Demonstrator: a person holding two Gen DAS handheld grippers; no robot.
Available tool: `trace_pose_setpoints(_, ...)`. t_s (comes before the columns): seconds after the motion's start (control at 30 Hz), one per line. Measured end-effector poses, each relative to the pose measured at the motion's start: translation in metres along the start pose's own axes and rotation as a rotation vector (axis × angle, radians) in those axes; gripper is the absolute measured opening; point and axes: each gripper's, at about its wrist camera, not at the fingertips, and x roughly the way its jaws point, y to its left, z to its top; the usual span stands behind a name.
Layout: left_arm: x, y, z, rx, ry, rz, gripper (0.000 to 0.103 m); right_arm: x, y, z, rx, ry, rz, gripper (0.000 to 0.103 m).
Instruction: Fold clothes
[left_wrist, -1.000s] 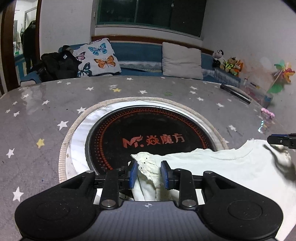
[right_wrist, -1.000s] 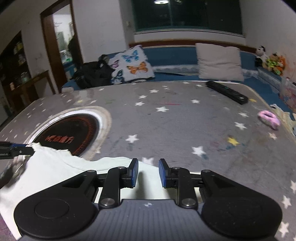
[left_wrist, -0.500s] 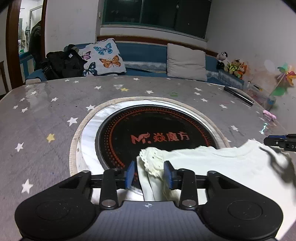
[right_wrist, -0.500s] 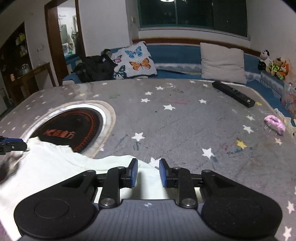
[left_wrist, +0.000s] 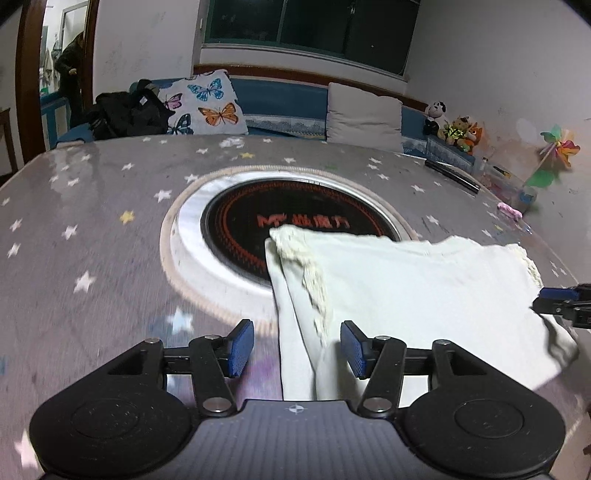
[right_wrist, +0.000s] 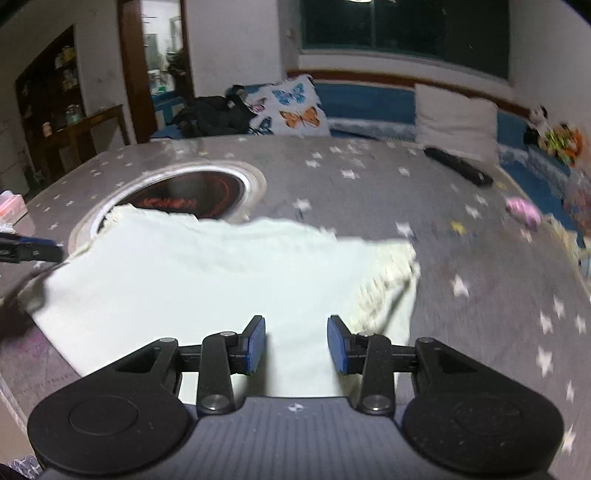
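A cream-white garment with lace trim lies folded flat on the star-patterned table, its left corner over the round cooktop. My left gripper hovers at the garment's left folded edge. Its jaws are opening, and the cloth lies between the blue pads without being pressed. In the right wrist view the garment spreads ahead of my right gripper. Those jaws are opening too, above the cloth near its lace-edged right side. Each gripper's tip shows in the other view, the right gripper and the left gripper.
A round black cooktop with a metal rim is set into the table. A black remote and a small pink object lie at the far right. A blue bench with cushions and soft toys runs behind the table.
Both grippers have widened their jaws and let go of the cloth. Both have drawn back towards the near edge, so more of the folded garment now shows ahead of them.
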Motion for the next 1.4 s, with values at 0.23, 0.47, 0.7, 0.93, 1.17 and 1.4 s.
trace_pose_setpoints(0.23,-0.021,-0.001,-0.018,-0.051,0.006,-0.002,0.058,-0.023,-0.003,-0.007,0.065,-0.060,0.006,0.037)
trace_pose_setpoints(0.47,-0.029,-0.005,-0.030,-0.092,0.017,-0.013,0.058,-0.014,-0.004,-0.027,0.095,-0.034,0.025,0.037)
trace_pose_setpoints(0.7,-0.030,-0.008,-0.034,-0.104,0.015,-0.013,0.058,-0.021,-0.001,-0.030,0.107,-0.035,0.024,0.038)
trace_pose_setpoints(0.93,-0.026,-0.007,-0.038,-0.136,0.023,-0.036,0.040,-0.024,0.005,-0.018,0.098,-0.014,0.035,0.039)
trace_pose_setpoints(1.17,-0.037,-0.009,-0.034,-0.160,-0.028,-0.081,0.015,-0.019,0.030,0.016,0.045,0.013,0.121,0.039)
trace_pose_setpoints(1.4,-0.047,-0.026,-0.020,-0.118,-0.093,-0.164,0.011,0.009,0.083,0.073,-0.001,0.070,0.278,0.047)
